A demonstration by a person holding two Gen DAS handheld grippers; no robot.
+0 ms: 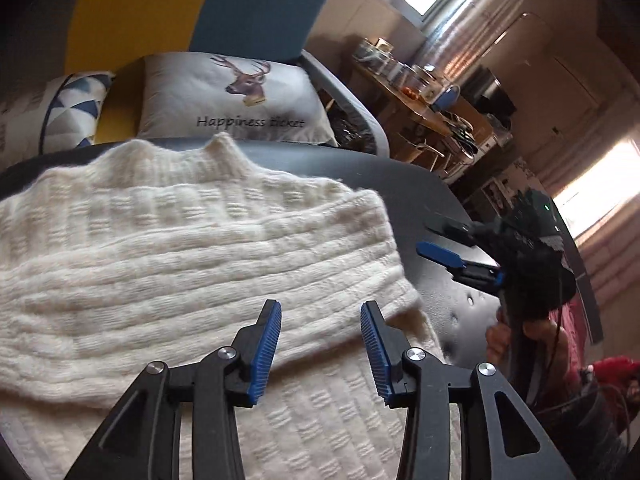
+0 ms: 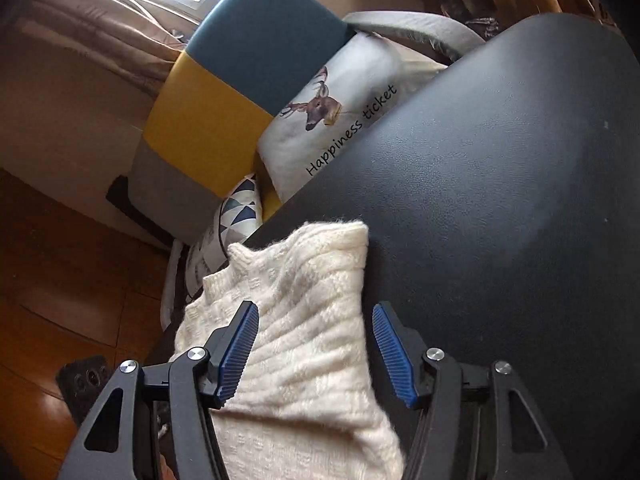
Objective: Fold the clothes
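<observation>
Right wrist view: jaws apart over cream knit on dark table.

Right gripper point(image 2: 316, 350) is spread wide, nothing between the blue ribbed pads point(image 2: 238, 356). Folded cream sweater point(image 2: 304, 320) lies below them on the black table point(image 2: 500, 200), near its edge. Beyond the table: deer-print pillow point(image 2: 340, 120), triangle-pattern cushion point(image 2: 240, 212), blue-yellow-grey chair point(image 2: 224, 100). Wood floor point(image 2: 60, 280) at left.

Sweater point(image 1: 180, 248) lies on table point(image 1: 420, 200); cushion point(image 1: 240, 100) behind the table
</observation>
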